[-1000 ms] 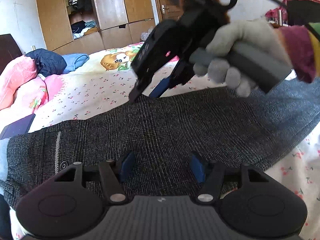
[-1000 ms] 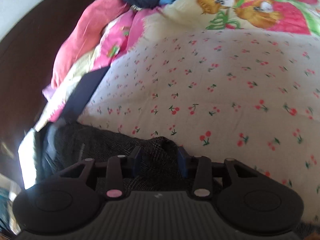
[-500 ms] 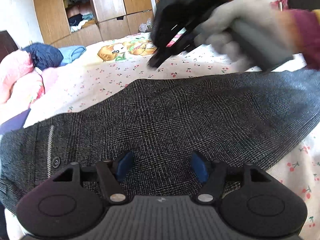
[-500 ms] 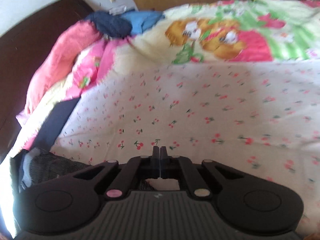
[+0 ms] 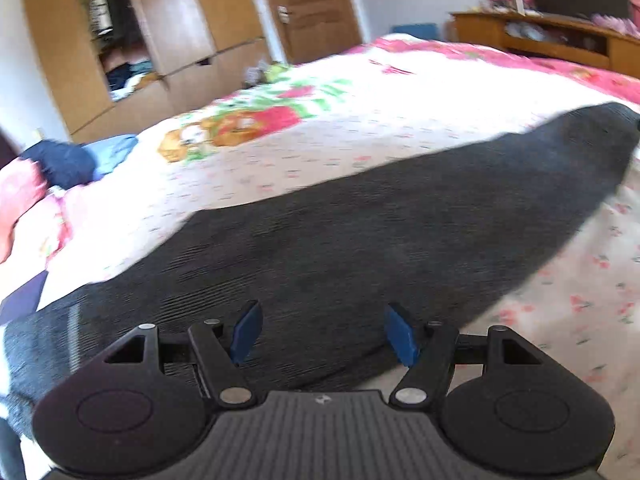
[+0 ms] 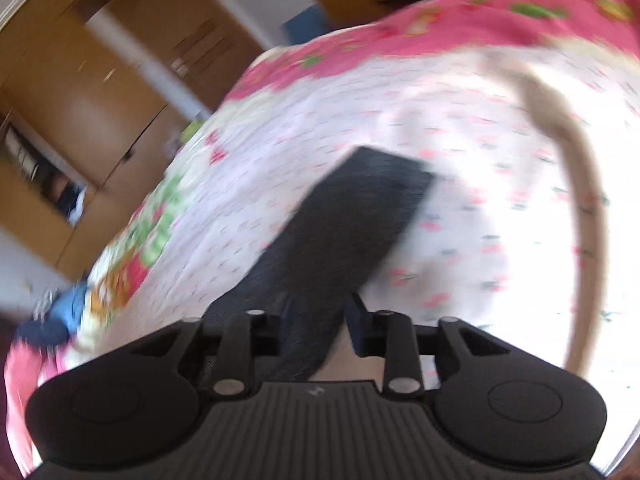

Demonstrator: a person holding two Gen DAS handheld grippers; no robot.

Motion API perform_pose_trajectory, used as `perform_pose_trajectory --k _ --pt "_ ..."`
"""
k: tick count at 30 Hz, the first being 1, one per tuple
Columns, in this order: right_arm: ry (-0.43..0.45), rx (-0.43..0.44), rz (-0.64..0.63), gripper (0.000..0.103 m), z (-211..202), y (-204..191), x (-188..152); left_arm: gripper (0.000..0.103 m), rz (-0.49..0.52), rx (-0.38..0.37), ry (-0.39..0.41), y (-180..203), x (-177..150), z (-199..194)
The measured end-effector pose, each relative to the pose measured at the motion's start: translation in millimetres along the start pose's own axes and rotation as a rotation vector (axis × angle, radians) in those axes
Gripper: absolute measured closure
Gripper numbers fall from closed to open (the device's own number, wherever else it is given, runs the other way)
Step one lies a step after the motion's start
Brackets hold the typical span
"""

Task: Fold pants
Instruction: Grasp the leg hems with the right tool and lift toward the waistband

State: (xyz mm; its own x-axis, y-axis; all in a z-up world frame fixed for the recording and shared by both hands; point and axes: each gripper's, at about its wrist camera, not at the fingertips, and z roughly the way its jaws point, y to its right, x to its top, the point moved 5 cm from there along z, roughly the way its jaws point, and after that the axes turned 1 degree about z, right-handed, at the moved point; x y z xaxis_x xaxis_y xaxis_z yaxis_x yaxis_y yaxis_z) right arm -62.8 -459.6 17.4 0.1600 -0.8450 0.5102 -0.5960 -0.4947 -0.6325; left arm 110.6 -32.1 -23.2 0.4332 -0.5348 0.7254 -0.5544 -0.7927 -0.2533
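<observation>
Dark grey checked pants [image 5: 360,240] lie flat across the cherry-print bedsheet [image 5: 320,148], waistband at the left, legs running to the right. My left gripper [image 5: 324,334] hovers over the near edge of the pants, open and empty, blue pads [image 5: 246,330] wide apart. In the blurred right wrist view the pant legs [image 6: 352,216] stretch away to their hem. My right gripper [image 6: 316,326] is open over the legs, its jaws partly apart with cloth seen between them; whether it touches the cloth is unclear.
Pink pillows [image 5: 24,196] and a dark blue and light blue clothes pile [image 5: 76,158] sit at the left of the bed. A wooden wardrobe [image 5: 132,40] stands behind, and a wooden sideboard [image 5: 560,36] at the far right. A tan cord [image 6: 576,184] curves across the right wrist view.
My right gripper has left the left wrist view, swung right toward the pant legs and opened from shut. My left gripper has stayed open over the pants, shifting slightly.
</observation>
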Motion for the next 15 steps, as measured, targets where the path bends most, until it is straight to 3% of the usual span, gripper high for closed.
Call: perform_pose_trajectory --k 4,9,13,15 --pt "-0.005 0.081 0.144 0.066 39 33 6 0.024 0.095 -0.031 0.002 36 16 0" --pt "0.072 0.132 0.188 0.073 84 39 15 0.023 0.172 -0.041 0.005 59 26 -5" --pt "0.078 0.172 0.294 0.095 102 37 31 0.023 0.167 -0.027 -0.002 59 24 0" --pt "0.089 0.192 0.212 0.095 91 8 39 0.023 0.129 -0.022 -0.005 51 22 4"
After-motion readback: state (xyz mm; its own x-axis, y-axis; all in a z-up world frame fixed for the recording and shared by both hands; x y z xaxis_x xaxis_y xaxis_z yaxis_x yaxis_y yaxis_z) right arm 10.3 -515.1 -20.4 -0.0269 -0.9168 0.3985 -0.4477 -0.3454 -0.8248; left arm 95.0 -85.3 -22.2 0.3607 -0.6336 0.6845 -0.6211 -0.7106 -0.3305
